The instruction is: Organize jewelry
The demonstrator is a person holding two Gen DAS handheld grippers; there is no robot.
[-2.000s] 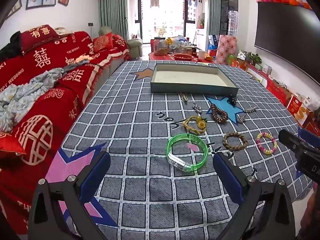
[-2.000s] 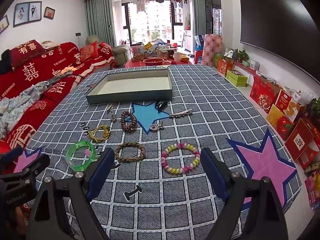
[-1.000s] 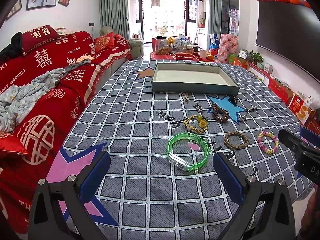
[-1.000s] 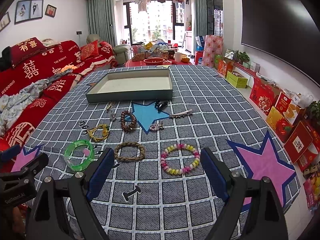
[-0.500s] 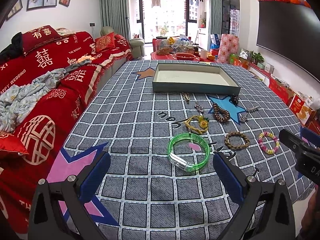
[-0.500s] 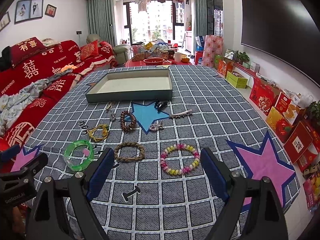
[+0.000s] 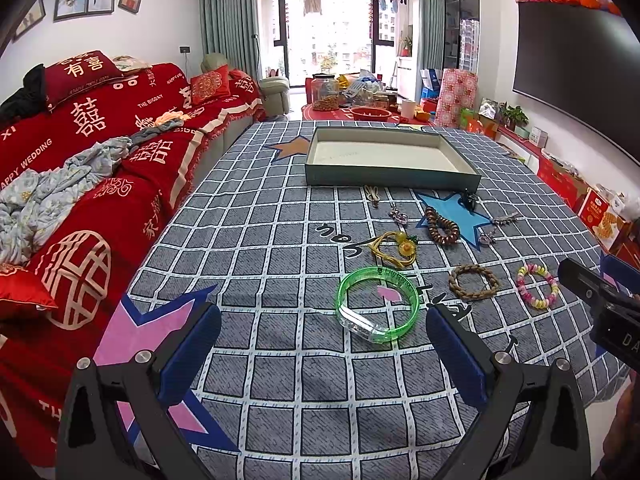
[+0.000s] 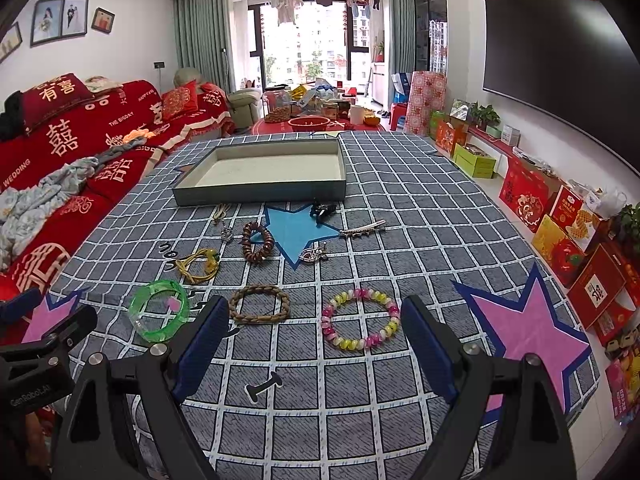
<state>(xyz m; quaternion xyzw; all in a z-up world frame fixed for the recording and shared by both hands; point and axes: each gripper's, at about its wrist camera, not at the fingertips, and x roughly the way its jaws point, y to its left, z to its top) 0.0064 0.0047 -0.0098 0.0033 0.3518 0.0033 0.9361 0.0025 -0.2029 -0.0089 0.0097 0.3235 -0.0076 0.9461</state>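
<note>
So nothing is packed yet: the tray [image 8: 260, 190] at the far end of the desk [image 8: 400, 220] sits bare, jewelry strewn before it. Left claw [image 7: 322, 340] gapes wide near the green bangle [image 7: 378, 304], right claw [image 8: 314, 332] likewise at the beaded bracelet [image 8: 362, 320] (both holding nothing); pinch one rim, lift cleanly

My right tool [image 8: 312, 334] hangs wide open and empty over the checked table [image 8: 420, 216]. Just ahead of it lies a pink-and-yellow bead bracelet [image 8: 361, 319], a braided brown one [image 8: 260, 303] beside it, the grey tray [image 8: 264, 178] farther back.
</note>
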